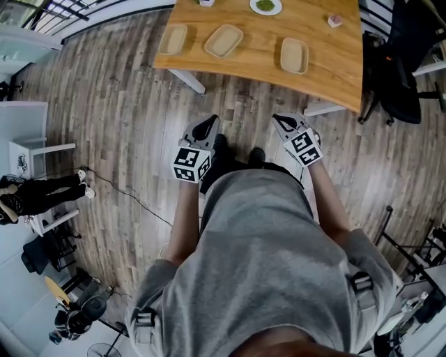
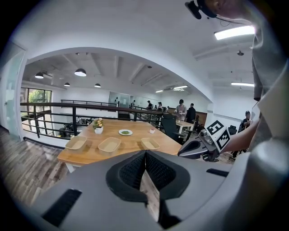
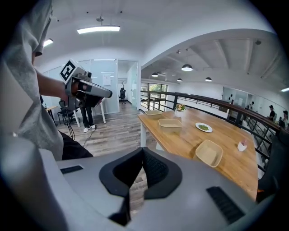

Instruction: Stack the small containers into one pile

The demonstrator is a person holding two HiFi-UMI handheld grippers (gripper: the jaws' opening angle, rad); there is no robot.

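Containers: three shallow tan trays lie apart in a row on the desk, none stacked. They are the left container (image 1: 173,39), the middle container (image 1: 224,40) and the right container (image 1: 293,56). All three look empty.
Spacing: the left and middle containers sit near each other. The right container lies further off, closer to the desk's near edge.
Desk: a pale wooden desk (image 1: 327,66). Its far side is cut off by the top edge of the head view.
Other things on the desk: a white plate (image 1: 265,6) with something green on it, partly cut off at the top. A small cup (image 1: 335,21) with a pinkish content that is too small to make out. A flower pot (image 2: 98,126), of which the head view shows only a sliver.
Left gripper (image 1: 207,123): held over the floor, well short of the desk. Its jaws are closed, with nothing between them.
Right gripper (image 1: 281,119): beside the left one, also short of the desk. Its jaws are closed and empty.
Hidden: the person's grey-shirted torso covers the elbows and upper arms.
Floor (image 1: 118,104): grey-brown planks.
Surroundings: a black office chair (image 1: 404,66) at the desk's right end, partly out of frame. A person in dark clothes (image 1: 42,194) is at the left edge. Figures beyond the railing (image 2: 54,106) are too small to describe.
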